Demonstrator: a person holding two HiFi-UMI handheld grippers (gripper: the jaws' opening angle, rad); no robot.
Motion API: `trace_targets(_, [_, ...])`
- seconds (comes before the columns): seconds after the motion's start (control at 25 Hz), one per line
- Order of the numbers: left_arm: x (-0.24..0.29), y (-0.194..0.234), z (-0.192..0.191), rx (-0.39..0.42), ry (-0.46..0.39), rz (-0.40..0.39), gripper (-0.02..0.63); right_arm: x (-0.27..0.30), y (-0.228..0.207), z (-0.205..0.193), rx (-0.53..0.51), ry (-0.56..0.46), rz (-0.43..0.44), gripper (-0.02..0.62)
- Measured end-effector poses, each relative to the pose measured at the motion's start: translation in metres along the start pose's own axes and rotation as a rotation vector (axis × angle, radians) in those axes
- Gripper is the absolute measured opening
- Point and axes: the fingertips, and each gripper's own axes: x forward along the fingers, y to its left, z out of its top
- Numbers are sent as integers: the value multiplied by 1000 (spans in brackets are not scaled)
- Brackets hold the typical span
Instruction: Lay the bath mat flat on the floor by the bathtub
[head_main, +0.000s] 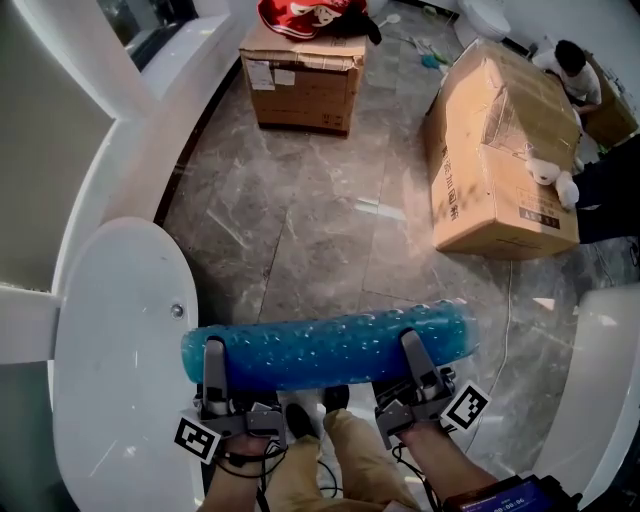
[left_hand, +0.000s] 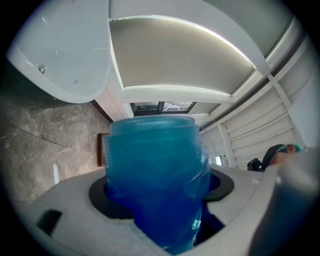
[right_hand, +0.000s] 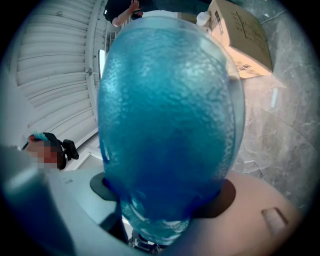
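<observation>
Blue bubbled plastic bath mat (head_main: 330, 345), rolled, clamped at 6 o'clock between left hand-held gripper (head_main: 213, 352) and right hand-held gripper (head_main: 412, 346); white bathtub (head_main: 115, 330) at 9 o'clock. Could recurl or slip if released rolled.

Your bath mat (head_main: 330, 345) is translucent blue, pebbled all over with small bubbles. The floor (head_main: 320, 220) is grey-brown marble with pale veins, and the bathtub (head_main: 120, 340) is plain white. The large cardboard box (head_main: 500, 150) is tan. Your left gripper (head_main: 213, 352) and right gripper (head_main: 410, 342) have dark grey fingers (head_main: 213, 370) and black-and-white square markers.
</observation>
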Motion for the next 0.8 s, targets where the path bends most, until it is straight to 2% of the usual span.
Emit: trace_targets(0.8, [-30, 309, -18, -53, 49, 25, 357, -24, -296, -26, -28, -24, -53, 370])
